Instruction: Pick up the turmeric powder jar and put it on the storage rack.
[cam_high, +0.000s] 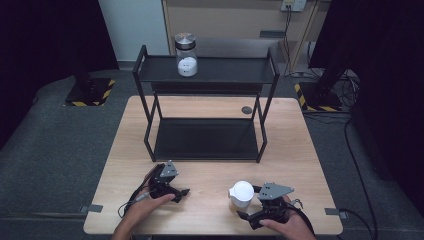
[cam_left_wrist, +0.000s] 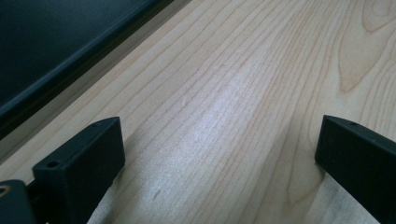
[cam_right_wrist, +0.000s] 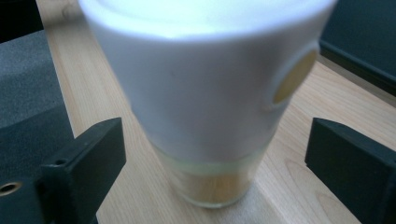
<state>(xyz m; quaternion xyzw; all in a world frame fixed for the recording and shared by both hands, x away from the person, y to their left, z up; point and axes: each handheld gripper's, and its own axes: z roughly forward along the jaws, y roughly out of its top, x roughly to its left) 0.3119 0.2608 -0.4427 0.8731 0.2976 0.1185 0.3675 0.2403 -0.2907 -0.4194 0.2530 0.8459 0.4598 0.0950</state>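
You're holding the right gripper (cam_high: 248, 202) low at the near edge of the table (cam_high: 300, 150), well in front of the rack (cam_high: 205, 145) and off toward its right end. Its jaws are standing spread, and the cup (cam_high: 241, 196) is sitting between them without either pad pressing on it. In the right gripper view the cup (cam_right_wrist: 205, 93) is looming close: a white sleeve with a round opening in its side, a clear glass base beneath, standing upright on the wood with a gap on both sides to the jaws.

Your left gripper (cam_high: 177, 192) is resting on the table too, in front of the rack's left end and well apart from the cup. In the left gripper view its jaws are standing wide over bare wood grain, nothing between them, with the rack's dark lower shelf (cam_left_wrist: 56, 51) running along the upper left.

Up on the rack's top shelf a jar (cam_high: 186, 55) with a metal lid is standing upright.
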